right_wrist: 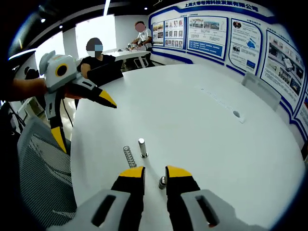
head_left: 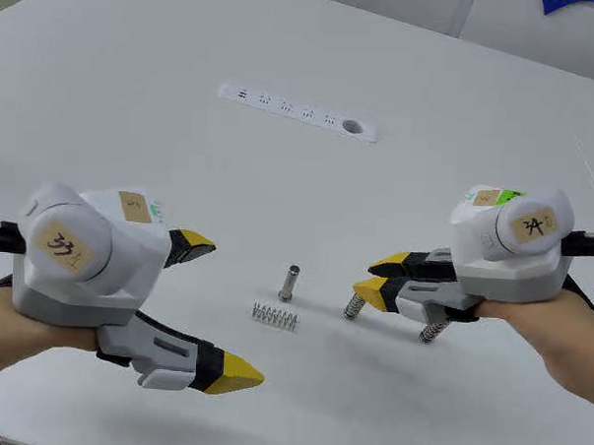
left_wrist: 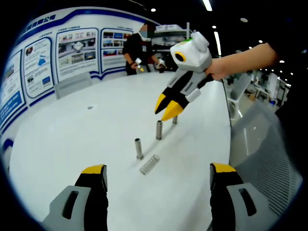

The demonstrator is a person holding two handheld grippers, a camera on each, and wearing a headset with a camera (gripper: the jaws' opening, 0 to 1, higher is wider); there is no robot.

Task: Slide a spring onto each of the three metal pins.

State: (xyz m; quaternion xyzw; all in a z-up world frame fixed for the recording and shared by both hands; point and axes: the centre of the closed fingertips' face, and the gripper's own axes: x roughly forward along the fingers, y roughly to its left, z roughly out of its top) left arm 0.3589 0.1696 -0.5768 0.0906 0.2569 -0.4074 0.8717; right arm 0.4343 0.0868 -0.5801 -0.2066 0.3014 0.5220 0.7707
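Observation:
Three metal pins stand upright on the white table. The left pin is bare; a loose spring lies just in front of it. The middle pin and the right pin each wear a spring. My right gripper hovers just above the middle pin, jaws a narrow gap apart, nothing held; that pin's top shows in the gap of my right gripper. My left gripper is wide open left of the loose spring and the bare pin.
A white power strip lies farther back on the table. A mesh chair stands by the table's near edge. Two people are at the far end of the room.

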